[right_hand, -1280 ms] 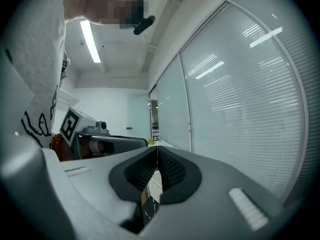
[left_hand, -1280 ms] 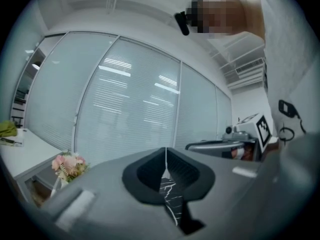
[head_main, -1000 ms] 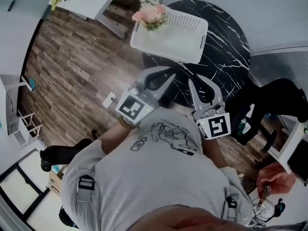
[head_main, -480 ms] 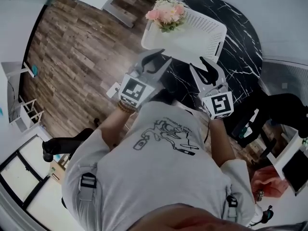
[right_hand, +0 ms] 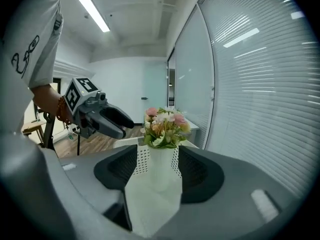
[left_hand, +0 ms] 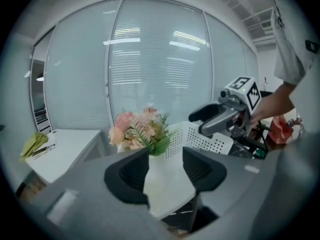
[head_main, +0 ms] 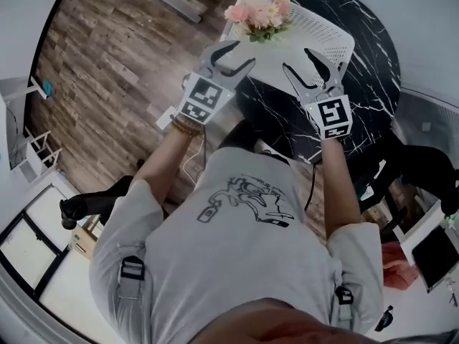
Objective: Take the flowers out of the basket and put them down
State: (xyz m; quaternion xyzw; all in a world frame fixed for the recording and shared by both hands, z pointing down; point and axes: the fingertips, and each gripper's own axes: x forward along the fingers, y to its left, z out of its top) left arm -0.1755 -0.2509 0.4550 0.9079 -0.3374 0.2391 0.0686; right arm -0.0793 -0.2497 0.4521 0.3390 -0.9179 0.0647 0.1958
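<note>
Person in a grey T-shirt (head_main: 237, 249) at the edge of a round black marble table (head_main: 362, 27), one gripper in each hand, both arms stretched out over it. Wood-plank floor (head_main: 107, 70) beyond the left arm.

Left gripper (head_main: 234, 56): jaws spread and just now opening wider, nothing between the dark pads. In its own view (left_hand: 166, 156) only the white basket floor and the blooms show through the gap.

Right gripper (head_main: 300, 61): the same, jaws apart and just now widening, pads bare. Through its own gap (right_hand: 157, 159) a perforated white wall shows, with the bouquet above it.

The two grippers are side by side and near each other, both angled down toward the basket. Each shows in the other's camera: the right one off to the left gripper's right (left_hand: 216, 116), the left one off to the right gripper's left (right_hand: 107, 120).

Basket (head_main: 326, 33): white, perforated sides, sitting on the table just ahead of both sets of tips.

Flowers (head_main: 259, 9): pink, peach and white blooms with green leaves, upright at the basket's far corner. Ahead of the left gripper and a little left of its gap (left_hand: 140, 130); straight ahead of the right gripper (right_hand: 164, 124). Neither gripper touches them. What holds the stems I cannot make out.
</note>
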